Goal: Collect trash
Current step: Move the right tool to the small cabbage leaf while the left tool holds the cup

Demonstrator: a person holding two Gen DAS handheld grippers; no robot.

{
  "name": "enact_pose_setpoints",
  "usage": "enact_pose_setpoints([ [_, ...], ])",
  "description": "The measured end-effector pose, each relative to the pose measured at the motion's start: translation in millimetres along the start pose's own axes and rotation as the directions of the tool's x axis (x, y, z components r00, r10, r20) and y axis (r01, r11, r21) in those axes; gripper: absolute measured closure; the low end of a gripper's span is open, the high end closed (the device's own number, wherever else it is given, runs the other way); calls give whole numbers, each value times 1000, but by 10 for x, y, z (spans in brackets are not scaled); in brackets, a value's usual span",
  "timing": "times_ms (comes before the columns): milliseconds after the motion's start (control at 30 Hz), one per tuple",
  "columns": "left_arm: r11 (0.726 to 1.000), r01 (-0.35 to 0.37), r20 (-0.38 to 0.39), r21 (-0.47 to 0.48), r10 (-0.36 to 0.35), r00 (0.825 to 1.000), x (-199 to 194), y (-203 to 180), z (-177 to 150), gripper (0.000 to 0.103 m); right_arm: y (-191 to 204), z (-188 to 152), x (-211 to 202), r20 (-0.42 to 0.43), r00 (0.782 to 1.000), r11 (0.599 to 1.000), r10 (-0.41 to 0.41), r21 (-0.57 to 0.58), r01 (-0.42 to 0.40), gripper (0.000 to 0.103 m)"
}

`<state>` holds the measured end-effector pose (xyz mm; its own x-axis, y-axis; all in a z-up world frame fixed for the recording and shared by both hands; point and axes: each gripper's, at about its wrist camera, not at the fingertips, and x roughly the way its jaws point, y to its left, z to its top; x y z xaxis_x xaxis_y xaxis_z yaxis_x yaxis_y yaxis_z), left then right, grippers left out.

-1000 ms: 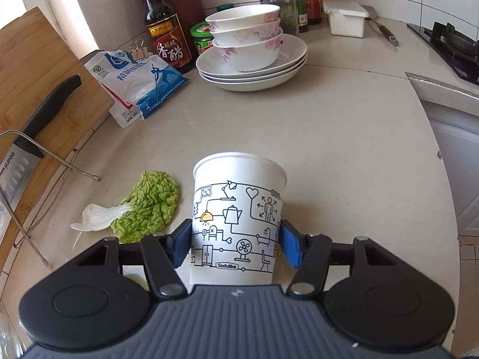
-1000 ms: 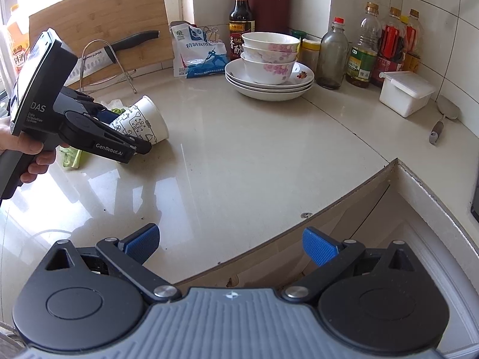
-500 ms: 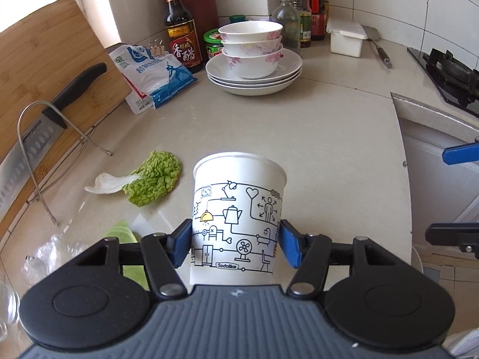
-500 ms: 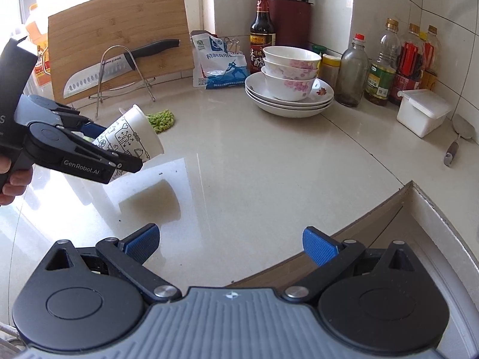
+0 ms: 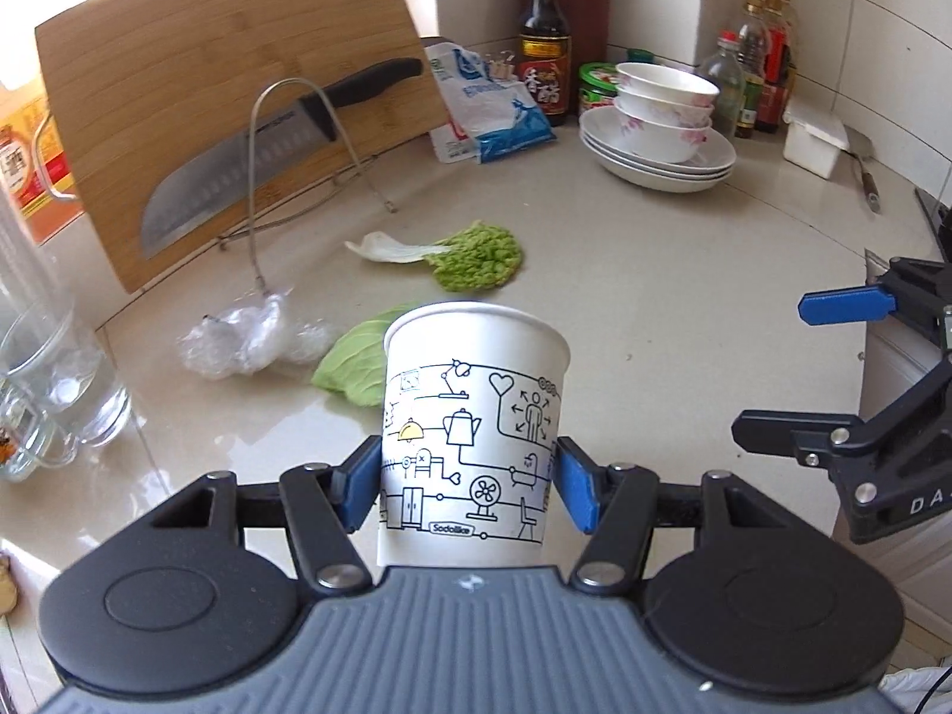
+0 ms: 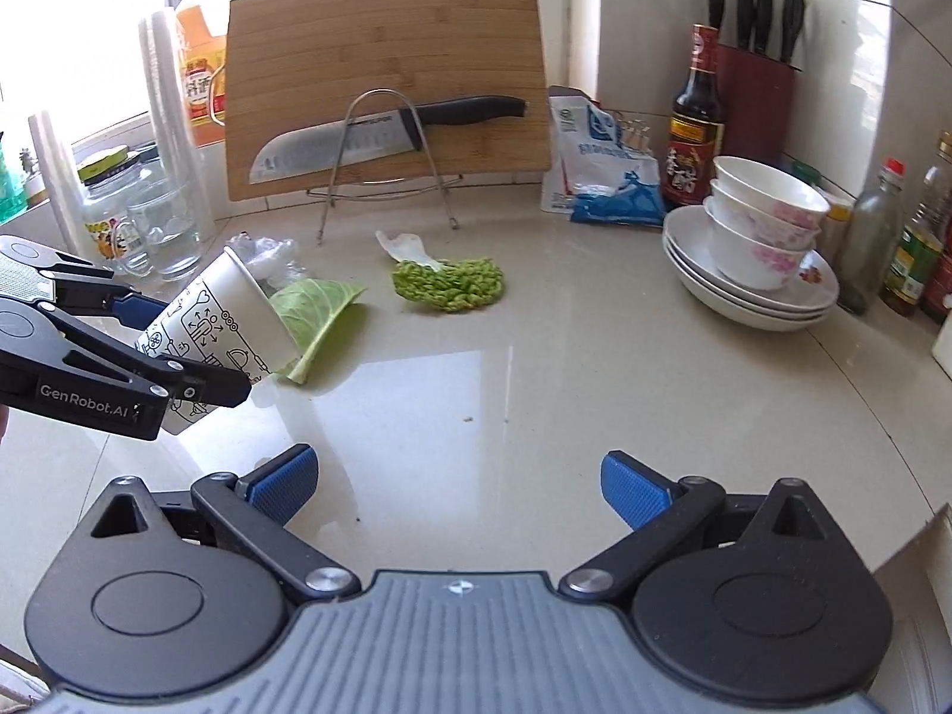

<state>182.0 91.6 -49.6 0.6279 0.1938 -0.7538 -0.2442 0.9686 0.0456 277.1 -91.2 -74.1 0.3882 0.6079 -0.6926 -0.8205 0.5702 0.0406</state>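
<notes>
Blue pads of the left gripper pressed both sides of a white paper cup printed with black line drawings, holding it low on its wall. From the right wrist view the cup was tilted, its open mouth pointing up toward one o'clock, lifted off the pale countertop. The right gripper stood wide apart with nothing between its pads (only bare counter showed in the gap).

Just past the cup's rim, at eleven o'clock in the left wrist view, lay a smooth green cabbage leaf, and beside it at ten o'clock a crumpled wad of clear plastic wrap. Farther on, at twelve o'clock, lay a crinkled green leaf with a white stem. At nine o'clock stood a glass mug.

Beyond the leaves, a knife rested in a wire rack against a bamboo cutting board. At one o'clock sat stacked bowls on plates, with a blue and white bag and a dark vinegar bottle behind, near the tiled wall.
</notes>
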Motion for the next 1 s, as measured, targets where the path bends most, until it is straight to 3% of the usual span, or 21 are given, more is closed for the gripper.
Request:
enact_pose_setpoints([
  [233, 992, -86, -5, -92, 86, 996, -90, 327, -104, 43, 343, 216, 484, -25, 996, 992, 88, -93, -90, 0],
  [433, 984, -119, -12, -131, 118, 993, -111, 520, -145, 43, 576, 279, 891, -81, 988, 977, 128, -159, -139, 1],
  [833, 977, -135, -21, -163, 133, 991, -16, 782, -113, 43, 776, 495, 1400, -115, 985, 969, 132, -197, -153, 3],
  [1000, 976, -135, -26, -169, 133, 991, 38, 858, -94, 43, 825, 611, 1569, -118, 985, 968, 128, -200, -150, 9],
])
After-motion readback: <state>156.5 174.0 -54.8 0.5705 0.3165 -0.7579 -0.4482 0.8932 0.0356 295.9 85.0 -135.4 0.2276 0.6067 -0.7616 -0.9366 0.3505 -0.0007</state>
